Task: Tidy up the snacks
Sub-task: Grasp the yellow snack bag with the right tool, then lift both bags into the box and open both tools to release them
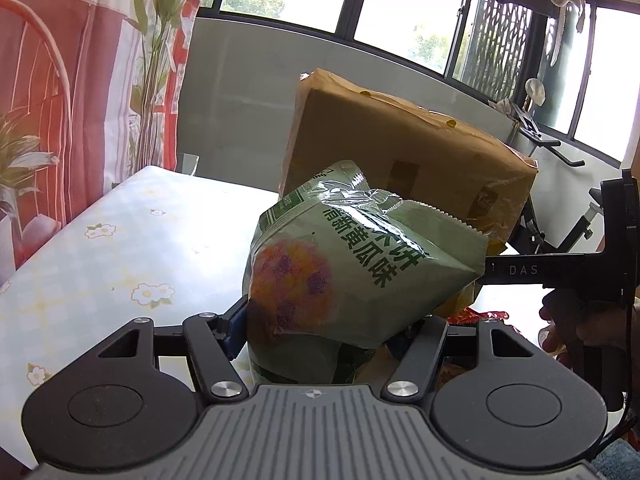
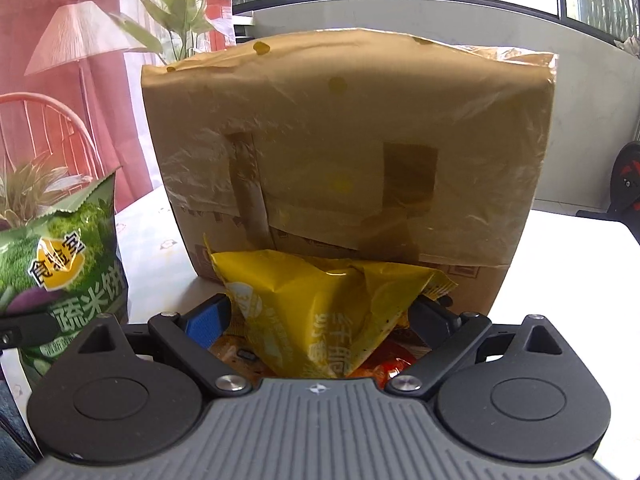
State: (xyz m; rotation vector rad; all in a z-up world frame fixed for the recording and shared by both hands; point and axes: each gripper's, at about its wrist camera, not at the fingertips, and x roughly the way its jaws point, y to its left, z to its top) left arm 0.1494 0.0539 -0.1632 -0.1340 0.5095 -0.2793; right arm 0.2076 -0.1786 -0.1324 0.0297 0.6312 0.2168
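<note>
- Between the fingers of our left gripper (image 1: 320, 324) sits the green snack bag (image 1: 352, 276), pinched at its lower part and lifted above the floral tablecloth (image 1: 120, 248).
- Just behind it, farther off, stands the taped cardboard box (image 2: 348, 152).
- Near the box's foot, our right gripper (image 2: 320, 320) straddles the yellow snack bag (image 2: 316, 312), its jaws spread wide; we cannot tell whether the pads touch it.
- Red packets (image 2: 384, 364) lie under the yellow bag.

table (image 1: 120, 248) | floral cloth | cardboard box (image 2: 348, 152), yellow snack bag (image 2: 320, 312) on it
</note>
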